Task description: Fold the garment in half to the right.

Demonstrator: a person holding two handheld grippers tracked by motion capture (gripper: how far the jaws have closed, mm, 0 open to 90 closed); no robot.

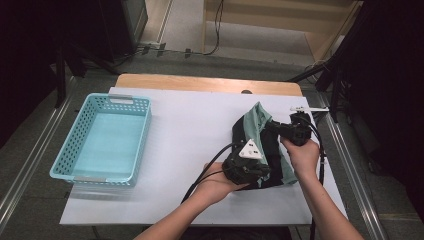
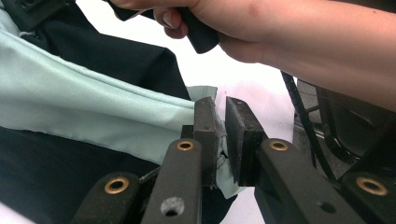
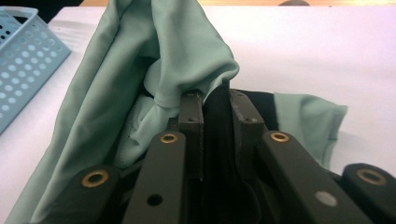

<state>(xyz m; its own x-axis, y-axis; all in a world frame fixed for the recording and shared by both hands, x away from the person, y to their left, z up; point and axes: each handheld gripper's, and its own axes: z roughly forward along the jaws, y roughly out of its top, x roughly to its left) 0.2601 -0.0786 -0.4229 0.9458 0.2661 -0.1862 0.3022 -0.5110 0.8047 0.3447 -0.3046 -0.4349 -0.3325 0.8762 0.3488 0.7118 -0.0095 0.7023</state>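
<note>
wooden counter (image 1: pixel 210 82) under white sheet (image 1: pixel 190 135); grey carpet floor (image 1: pixel 30 135) around it; pale wooden steps (image 1: pixel 280 25) beyond; cables (image 1: pixel 215 30) trailing on floor; dark surroundings at both sides.

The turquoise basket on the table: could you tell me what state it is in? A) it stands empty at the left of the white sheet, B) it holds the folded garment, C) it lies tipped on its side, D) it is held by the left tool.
A: the turquoise basket stands upright with a bare floor, while the black and green garment lies apart at the right, gripped by both tools.
</note>
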